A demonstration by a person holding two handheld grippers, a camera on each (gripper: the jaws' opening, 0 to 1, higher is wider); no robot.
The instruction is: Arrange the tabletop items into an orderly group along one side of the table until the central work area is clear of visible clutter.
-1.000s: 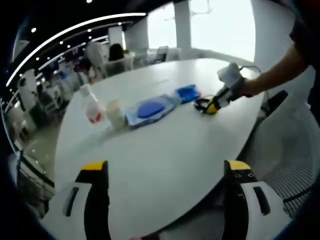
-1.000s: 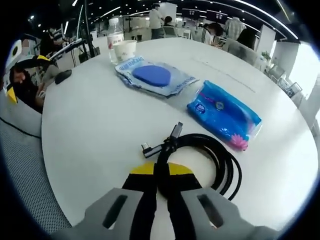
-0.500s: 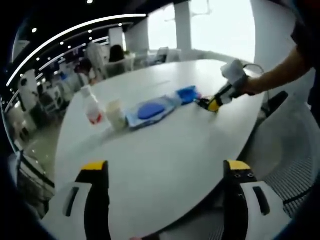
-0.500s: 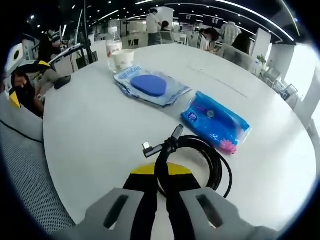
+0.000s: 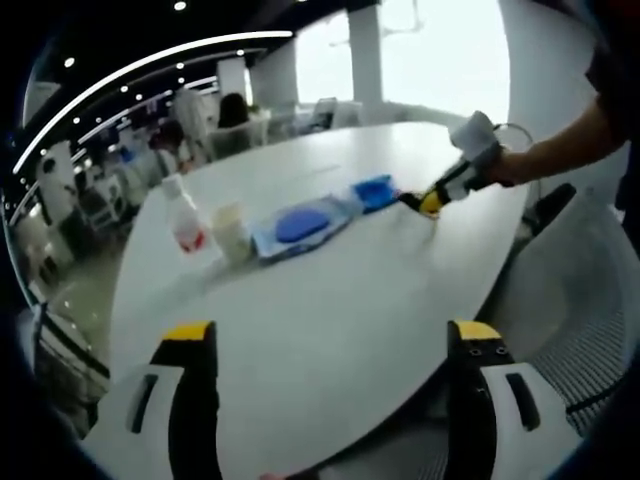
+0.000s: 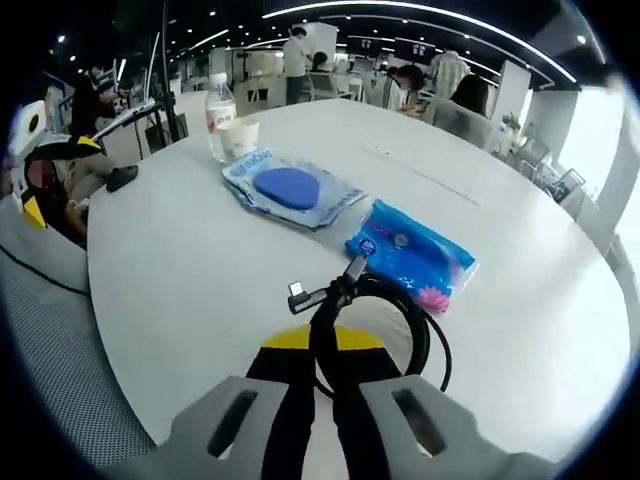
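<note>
My right gripper (image 6: 325, 345) is shut on a black coiled cable (image 6: 425, 325), whose plug ends (image 6: 322, 291) stick out to the left. The coil hangs just in front of a blue wipes pack (image 6: 410, 255). Beyond it lie a clear packet with a blue pad (image 6: 290, 188), a paper cup (image 6: 240, 135) and a water bottle (image 6: 218, 115). My left gripper (image 5: 332, 340) hovers open over the near table edge. From there I see the bottle (image 5: 183, 215), cup (image 5: 230, 228), packet (image 5: 300, 222), wipes pack (image 5: 375, 188) and the right gripper (image 5: 432, 202) in a row.
The round white table (image 5: 330, 300) has bare surface between the row and my left gripper. A mesh chair (image 6: 50, 330) stands by the table's edge, with a dark object (image 6: 120, 178) beside it. People and desks fill the room behind.
The right gripper has lifted the cable off the table and drawn it back, so the coil now hangs in front of the wipes pack. The left gripper has stayed put.
</note>
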